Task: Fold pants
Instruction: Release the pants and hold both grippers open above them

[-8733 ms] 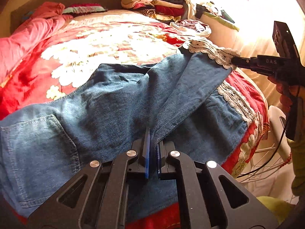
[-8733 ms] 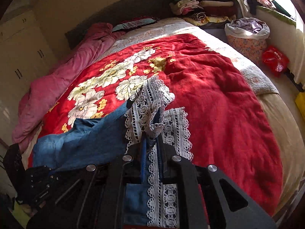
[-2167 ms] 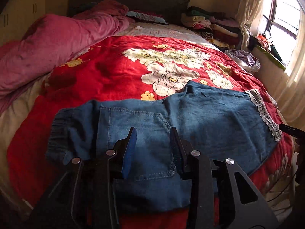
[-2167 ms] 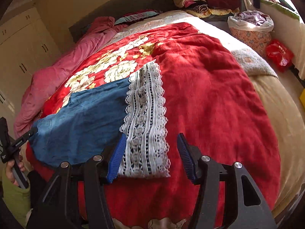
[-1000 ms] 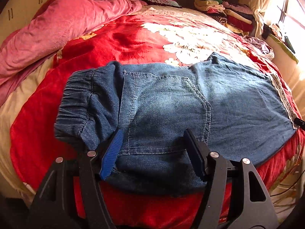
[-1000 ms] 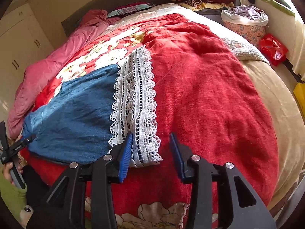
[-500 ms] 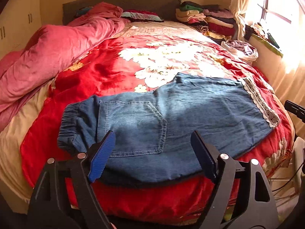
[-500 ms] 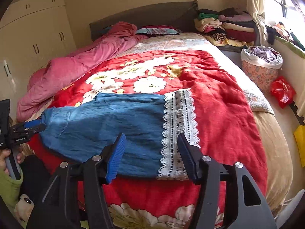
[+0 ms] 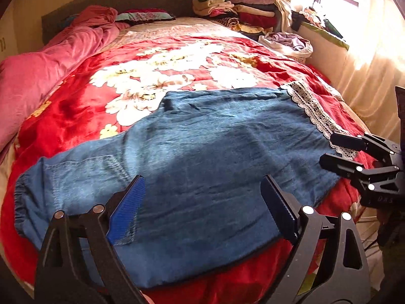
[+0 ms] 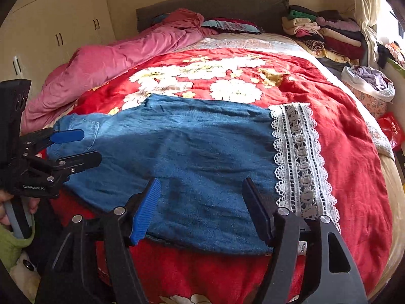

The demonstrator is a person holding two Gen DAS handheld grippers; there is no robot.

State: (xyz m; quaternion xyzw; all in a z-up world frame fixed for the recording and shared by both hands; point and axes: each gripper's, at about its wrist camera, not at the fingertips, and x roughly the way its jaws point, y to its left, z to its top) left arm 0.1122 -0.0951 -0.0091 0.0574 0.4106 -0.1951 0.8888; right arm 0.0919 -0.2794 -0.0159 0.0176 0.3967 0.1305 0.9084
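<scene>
The blue denim pants (image 9: 202, 147) lie flat across the red floral blanket (image 9: 157, 76), folded lengthwise. Their elastic waistband is at the left and the white lace hem (image 9: 316, 116) at the right. My left gripper (image 9: 202, 179) hovers over the near edge of the pants, its jaws wide and still opening, with nothing between them. My right gripper (image 10: 201, 182) hovers just left of the lace hem (image 10: 298, 157) above the pants (image 10: 189, 141), its jaws also opening and empty. Each gripper shows in the other's view: the right gripper (image 9: 329, 149) and the left gripper (image 10: 89, 146).
A pink duvet (image 10: 114, 60) is bunched along the bed's left side. Stacked folded clothes (image 10: 324, 33) sit at the back right by the dark headboard (image 10: 215, 5). A laundry basket (image 10: 369, 86) and a red bag (image 10: 391, 129) stand on the floor at the right.
Both grippers have drawn back from the pants' ends, opened wider and shifted toward the middle of the pants. The pants have stayed flat on the blanket.
</scene>
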